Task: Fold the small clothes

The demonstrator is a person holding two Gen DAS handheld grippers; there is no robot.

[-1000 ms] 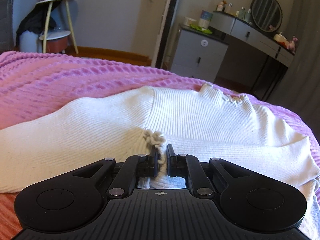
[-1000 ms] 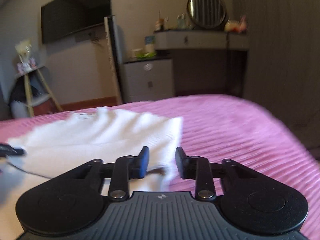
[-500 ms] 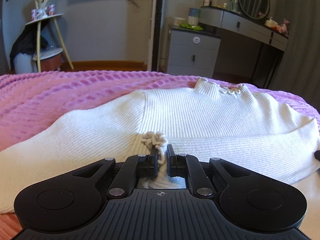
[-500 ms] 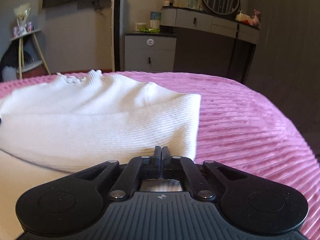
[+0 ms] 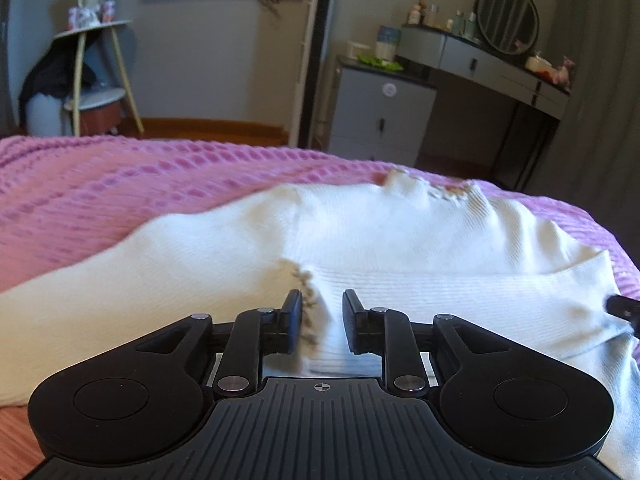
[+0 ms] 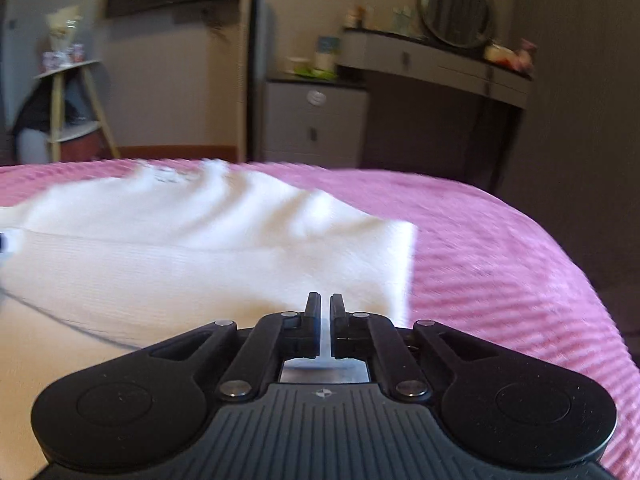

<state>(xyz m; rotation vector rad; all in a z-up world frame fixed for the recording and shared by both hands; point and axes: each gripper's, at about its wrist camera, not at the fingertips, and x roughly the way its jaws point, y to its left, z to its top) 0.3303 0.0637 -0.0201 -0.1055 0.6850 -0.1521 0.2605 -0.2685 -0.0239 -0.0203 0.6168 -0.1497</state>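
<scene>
I am working over a pink blanket (image 5: 132, 200) that is spreading away ahead of both tools. The white sweater (image 5: 400, 240) is lying on it directly in front of me, its bottom part doubled up over the body, its collar at the far end, one sleeve running off to the left of my left tool.

My left gripper (image 5: 319, 304) is standing spread, the knotted trim of the sweater just off its left finger, nothing pinched. My right gripper (image 6: 325, 312) is nearly pressed together on a thin strip of the white fabric at the folded layer's right corner.

To do this fold well, I judge both tools should be releasing low and pulling straight back, so the layer is not dragged.

The left view is showing the sleeve and trim; the right view alone is showing the folded corner (image 6: 404, 240) against the blanket.
</scene>
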